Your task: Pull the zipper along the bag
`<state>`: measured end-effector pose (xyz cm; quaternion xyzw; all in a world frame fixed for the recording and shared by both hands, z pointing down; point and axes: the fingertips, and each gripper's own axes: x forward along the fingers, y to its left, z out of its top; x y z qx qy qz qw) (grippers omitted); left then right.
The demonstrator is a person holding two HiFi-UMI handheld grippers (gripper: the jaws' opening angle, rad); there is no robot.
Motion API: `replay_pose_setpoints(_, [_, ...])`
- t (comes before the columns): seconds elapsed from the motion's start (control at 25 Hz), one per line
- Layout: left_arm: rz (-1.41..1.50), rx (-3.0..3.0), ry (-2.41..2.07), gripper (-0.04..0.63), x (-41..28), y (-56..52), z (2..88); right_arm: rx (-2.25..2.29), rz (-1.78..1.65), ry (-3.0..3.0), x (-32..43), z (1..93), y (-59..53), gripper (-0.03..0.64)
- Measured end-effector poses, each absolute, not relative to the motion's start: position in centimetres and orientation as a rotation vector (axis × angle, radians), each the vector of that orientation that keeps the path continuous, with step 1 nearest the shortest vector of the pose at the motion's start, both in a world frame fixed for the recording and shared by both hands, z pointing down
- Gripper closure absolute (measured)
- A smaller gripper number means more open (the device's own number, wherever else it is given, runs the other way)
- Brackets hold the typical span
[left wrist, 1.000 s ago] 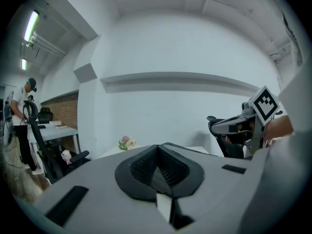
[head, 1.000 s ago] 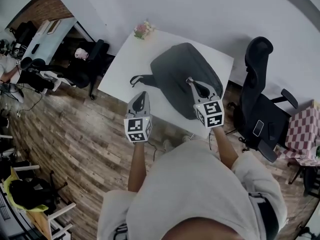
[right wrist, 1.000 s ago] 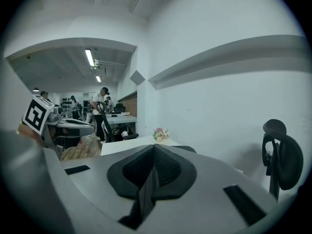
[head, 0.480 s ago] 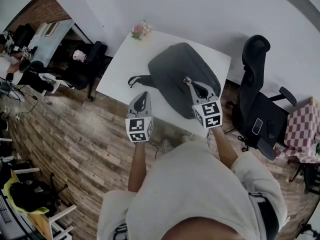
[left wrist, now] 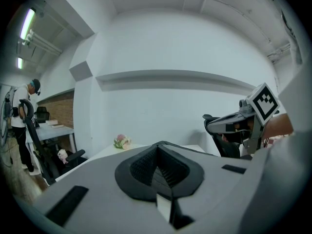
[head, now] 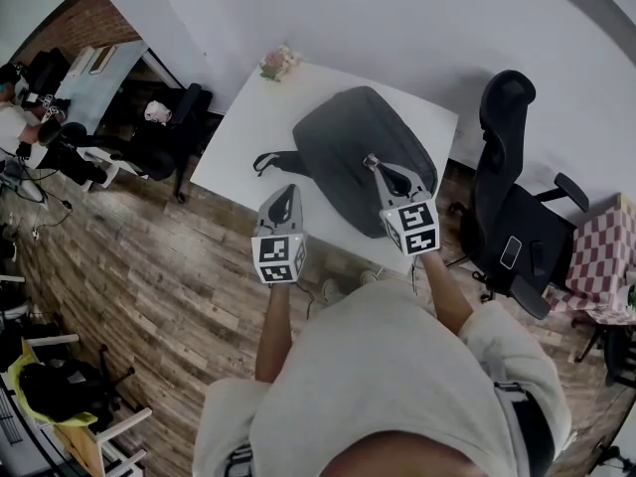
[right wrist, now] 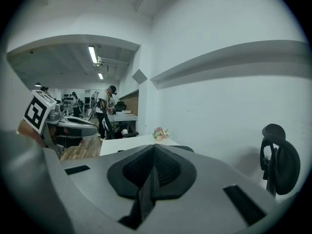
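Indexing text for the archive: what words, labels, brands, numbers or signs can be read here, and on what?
No readable text in any view.
left gripper and right gripper: black-and-white square marker patterns only, no letters or digits.
bag: plain grey, no label or brand showing.

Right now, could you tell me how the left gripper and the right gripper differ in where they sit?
In the head view the right gripper points over the grey backpack; the left gripper points over bare white table beside it. The right gripper reaches farther forward than the left gripper. Both are shut with nothing between the jaws.
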<state>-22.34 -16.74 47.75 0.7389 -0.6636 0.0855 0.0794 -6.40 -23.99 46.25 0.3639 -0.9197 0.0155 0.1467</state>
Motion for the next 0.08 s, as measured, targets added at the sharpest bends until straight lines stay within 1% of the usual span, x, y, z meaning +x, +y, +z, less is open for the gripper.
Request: replay_pose_setpoints(0.08, [0.259,2.210,-1.982,0.569,-22.11,-16.83,47.85,1.043,0.044,-2.646,-6.39,46.29,-24.00,0.604])
